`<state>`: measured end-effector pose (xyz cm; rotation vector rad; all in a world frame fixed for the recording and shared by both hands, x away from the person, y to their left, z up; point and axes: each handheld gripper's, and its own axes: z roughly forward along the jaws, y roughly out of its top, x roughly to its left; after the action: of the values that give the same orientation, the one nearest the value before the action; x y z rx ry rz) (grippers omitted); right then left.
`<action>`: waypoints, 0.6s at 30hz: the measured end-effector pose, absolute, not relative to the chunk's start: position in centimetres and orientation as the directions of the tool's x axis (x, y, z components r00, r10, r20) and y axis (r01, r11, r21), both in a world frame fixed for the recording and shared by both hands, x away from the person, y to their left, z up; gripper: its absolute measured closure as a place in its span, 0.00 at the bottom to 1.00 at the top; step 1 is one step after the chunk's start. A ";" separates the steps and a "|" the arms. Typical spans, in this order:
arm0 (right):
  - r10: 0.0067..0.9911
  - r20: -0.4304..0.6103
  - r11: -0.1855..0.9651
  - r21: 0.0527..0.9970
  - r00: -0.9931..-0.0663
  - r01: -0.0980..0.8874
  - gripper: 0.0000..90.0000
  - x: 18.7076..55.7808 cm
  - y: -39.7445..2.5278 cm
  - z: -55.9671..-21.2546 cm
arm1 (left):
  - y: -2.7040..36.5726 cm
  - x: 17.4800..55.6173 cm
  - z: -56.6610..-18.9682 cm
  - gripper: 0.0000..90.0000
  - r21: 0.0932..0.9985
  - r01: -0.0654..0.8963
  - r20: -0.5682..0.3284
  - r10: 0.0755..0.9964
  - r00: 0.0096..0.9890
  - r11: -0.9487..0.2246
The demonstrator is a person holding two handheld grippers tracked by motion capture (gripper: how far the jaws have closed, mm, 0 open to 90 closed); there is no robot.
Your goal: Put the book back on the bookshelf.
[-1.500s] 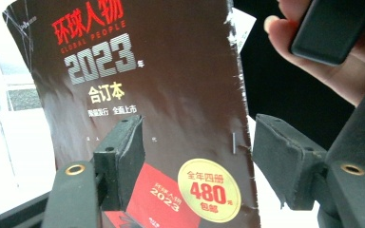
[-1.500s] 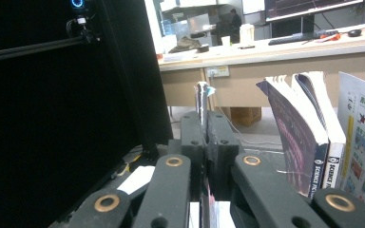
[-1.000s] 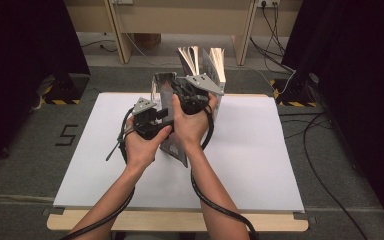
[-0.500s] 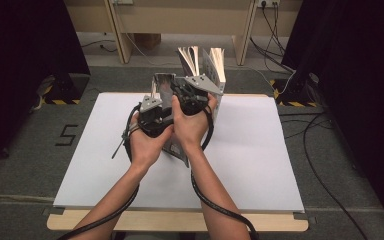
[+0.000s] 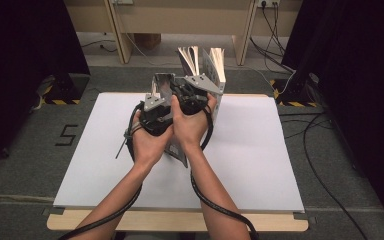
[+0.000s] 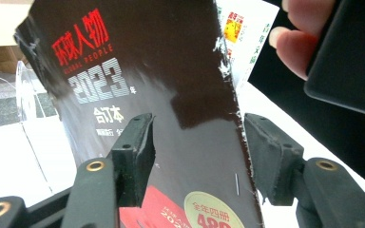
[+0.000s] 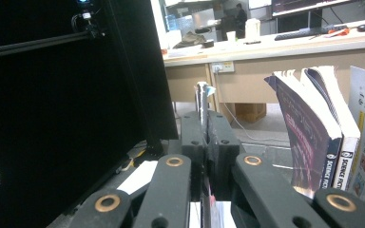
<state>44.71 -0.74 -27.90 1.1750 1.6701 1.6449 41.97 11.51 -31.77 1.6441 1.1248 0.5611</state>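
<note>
Left gripper (image 6: 197, 156) spread wide, straddling dark magazine (image 6: 161, 95) at frame centre, spine running bottom to top; right gripper (image 7: 204, 137) pinching its thin edge, centre frame.

Both forearms reach forward, hands close together. The left gripper (image 6: 197, 152) has its jaws spread apart; the right gripper (image 7: 204, 142) has its jaws pressed together.
</note>
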 end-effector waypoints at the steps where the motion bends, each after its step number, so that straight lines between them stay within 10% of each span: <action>1: 0.845 0.206 -0.107 0.969 -0.493 0.222 0.97 44.7 -0.8 -27.9 | 11.5 42.1 -31.8 0.49 0.916 0.399 -0.161 0.875 0.458 -0.041; 18: 0.824 0.239 -0.118 0.959 -0.513 0.258 0.97 44.5 -0.8 -28.2 | 12.1 42.0 -32.2 0.64 0.906 0.423 -0.203 0.851 0.485 -0.025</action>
<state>44.51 -0.84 -28.21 1.1948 1.7087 1.6702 41.95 12.06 -32.19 1.6428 1.1122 0.4916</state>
